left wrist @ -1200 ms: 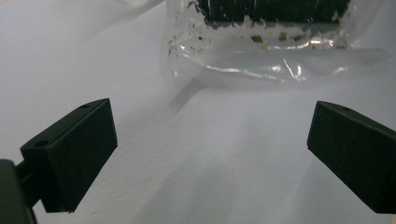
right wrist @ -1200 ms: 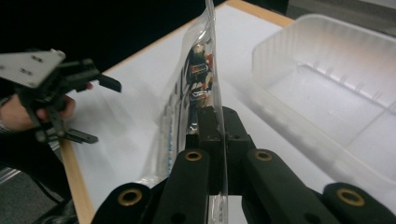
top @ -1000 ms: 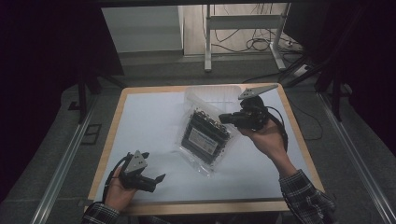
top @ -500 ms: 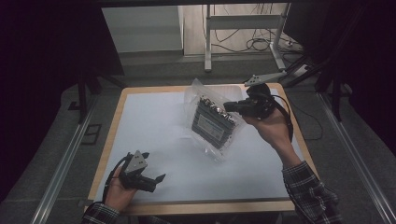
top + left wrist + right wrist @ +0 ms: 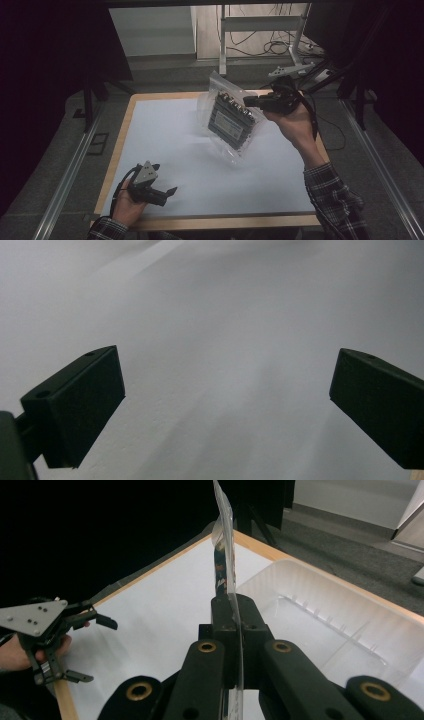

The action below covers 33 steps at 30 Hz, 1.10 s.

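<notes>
Bagged module [image 5: 231, 119]: a dark, flat electronic unit with a row of connectors along its upper edge, sealed in a clear plastic pouch [image 5: 220, 87] and hanging clear of the white table top [image 5: 165, 140], on the far-right side. Right gripper [image 5: 256, 101], held in the person's right hand [image 5: 292, 117], has its jaws closed on the pouch's edge film, seen edge-on between them in the right gripper view [image 5: 234, 625]; the module itself hangs just beyond the fingertips, not between them. Judged handling: the unit looks rigid and fairly heavy for its size, while the film is thin, slick and soft, so the load swings below the pinch and the film may creep out of the jaws or stretch. A firmer hold would probably take the pouch where the film lies tight against the module's body, or across the module's short edge, rather than on loose film alone. Connectors suggest care against knocks when setting down. White tray [image 5: 330, 625]: an open translucent bin lying just past the right fingertips, to one side of the pouch. Left gripper [image 5: 159, 192], in the left hand [image 5: 127, 207], rests low near the table's front edge, well apart from the pouch; its jaws stand wide apart with nothing between them, only bare table surface [image 5: 225, 340] ahead of its fingertips [image 5: 80, 405].
</notes>
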Tool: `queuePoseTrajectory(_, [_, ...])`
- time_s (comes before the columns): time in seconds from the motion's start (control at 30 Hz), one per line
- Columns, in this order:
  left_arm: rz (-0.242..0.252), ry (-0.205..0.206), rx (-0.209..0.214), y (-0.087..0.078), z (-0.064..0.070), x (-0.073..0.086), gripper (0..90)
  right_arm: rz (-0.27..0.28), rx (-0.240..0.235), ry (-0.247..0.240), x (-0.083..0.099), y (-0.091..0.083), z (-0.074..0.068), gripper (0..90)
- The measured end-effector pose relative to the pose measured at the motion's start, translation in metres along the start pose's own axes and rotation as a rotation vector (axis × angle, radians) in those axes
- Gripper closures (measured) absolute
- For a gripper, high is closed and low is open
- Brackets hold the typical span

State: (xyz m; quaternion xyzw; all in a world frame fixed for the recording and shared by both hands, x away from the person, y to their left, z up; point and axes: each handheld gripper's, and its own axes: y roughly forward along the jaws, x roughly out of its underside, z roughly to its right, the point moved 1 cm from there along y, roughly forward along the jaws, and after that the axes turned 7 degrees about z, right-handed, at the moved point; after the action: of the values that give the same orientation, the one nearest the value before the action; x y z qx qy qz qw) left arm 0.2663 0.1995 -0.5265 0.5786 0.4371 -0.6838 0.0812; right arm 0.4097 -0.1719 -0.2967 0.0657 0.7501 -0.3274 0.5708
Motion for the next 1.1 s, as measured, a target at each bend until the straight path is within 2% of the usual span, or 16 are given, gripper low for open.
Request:
queuePoseTrajectory(0.23, [0.000, 0.001, -0.005, 0.000, 0.000, 0.000, 0.8, 0.018, 0.010, 0.003, -0.013, 0.004, 0.007, 89.1])
queuePoseTrajectory(0.47, [-0.002, 0.003, -0.008, 0.000, 0.000, 0.000, 0.8, 0.029, 0.014, 0.017, -0.024, 0.015, 0.018, 89.1])
queuePoseTrajectory(0.67, [-0.003, 0.005, -0.008, 0.000, 0.000, 0.000, 0.8, 0.025, 0.043, 0.009, -0.036, 0.024, 0.028, 89.1])
queuePoseTrajectory(1.1, [0.003, 0.016, -0.013, 0.000, 0.001, 0.000, 0.8, 0.043, 0.072, 0.018, -0.048, 0.037, 0.049, 89.1])
